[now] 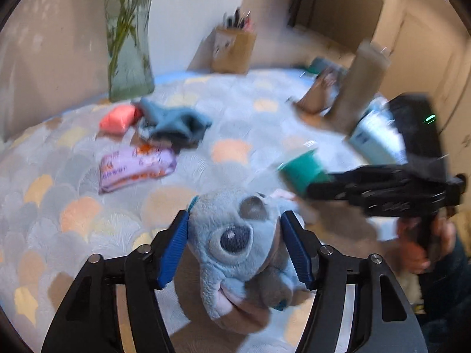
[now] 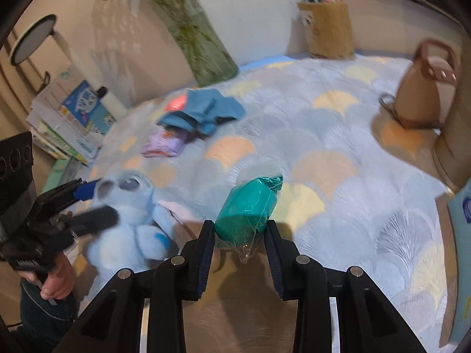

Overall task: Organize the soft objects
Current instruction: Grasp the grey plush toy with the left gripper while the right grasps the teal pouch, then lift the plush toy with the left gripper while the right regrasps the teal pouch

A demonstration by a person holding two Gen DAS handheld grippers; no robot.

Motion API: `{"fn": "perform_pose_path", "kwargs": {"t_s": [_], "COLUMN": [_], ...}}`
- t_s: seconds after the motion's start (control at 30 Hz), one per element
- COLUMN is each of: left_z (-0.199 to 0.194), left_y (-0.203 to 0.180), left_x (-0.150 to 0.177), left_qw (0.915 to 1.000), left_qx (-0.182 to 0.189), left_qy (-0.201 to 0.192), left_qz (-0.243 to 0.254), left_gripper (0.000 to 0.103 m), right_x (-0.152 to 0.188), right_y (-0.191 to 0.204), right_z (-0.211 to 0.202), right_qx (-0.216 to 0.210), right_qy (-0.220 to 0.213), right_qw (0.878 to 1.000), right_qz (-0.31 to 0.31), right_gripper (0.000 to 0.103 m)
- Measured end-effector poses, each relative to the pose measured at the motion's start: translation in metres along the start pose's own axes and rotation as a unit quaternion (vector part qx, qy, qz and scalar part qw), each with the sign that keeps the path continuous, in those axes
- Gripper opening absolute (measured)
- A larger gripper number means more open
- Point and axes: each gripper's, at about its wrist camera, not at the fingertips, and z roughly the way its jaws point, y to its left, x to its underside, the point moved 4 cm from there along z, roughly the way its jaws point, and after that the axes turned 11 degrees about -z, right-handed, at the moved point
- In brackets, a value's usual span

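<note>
Tongs: left clamps blurred plush; right pinches wrapped green roll.

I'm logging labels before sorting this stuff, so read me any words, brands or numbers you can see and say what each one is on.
None can be read for certain.
Purple wipes packet: printed wording, too blurred.
Blue book cover on the stack beside the bed: lettering too blurred.
Teal wrapped bundle: no print visible.

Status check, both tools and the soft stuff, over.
Left tool clamped on blue plush toy. Right tool clamped on green wrapped bundle. Blue cloth, pink pack, purple pack still loose on bedspread.
</note>
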Motion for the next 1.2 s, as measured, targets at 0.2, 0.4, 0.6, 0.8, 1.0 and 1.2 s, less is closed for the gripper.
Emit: {"fn": "perform_pose_path", "kwargs": {"t_s": [0.2,0.4,0.6,0.8,1.0,1.2], "left_z": [-0.011,-0.043,-0.045,-0.013,0.015,0.005], "left_y": [0.021,0.053,0.03,-0.012,-0.021,-0.005], "left_x": [0.0,0.008,0.017,0.033,0.034,0.033], "left_qw": [0.9986,0.9914,0.9875,0.9849,0.9856,0.9875], "left_qx": [-0.024,-0.044,0.021,0.002,-0.103,-0.097], "left_qy": [-0.011,-0.033,-0.016,0.02,0.018,0.012], "left_qz": [-0.047,-0.119,-0.155,-0.172,-0.133,-0.124], "left_gripper": [0.083,0.084,0.084,0.092,0.093,0.07], "right_x": [0.009,0.01,0.013,0.015,0.015,0.014], "right_y": [-0.011,-0.011,-0.019,-0.028,-0.022,-0.019], "right_z": [-0.002,-0.004,-0.008,-0.011,-0.012,-0.011], "right_qx": [-0.048,-0.066,-0.082,-0.087,-0.07,-0.06], "right_qy": [-0.023,-0.033,-0.045,-0.056,-0.053,-0.052], "right_qw": [0.998,0.997,0.994,0.991,0.994,0.996], "right_qz": [0.028,0.034,0.057,0.08,0.062,0.049], "right_gripper": [0.046,0.052,0.052,0.056,0.057,0.065]}}
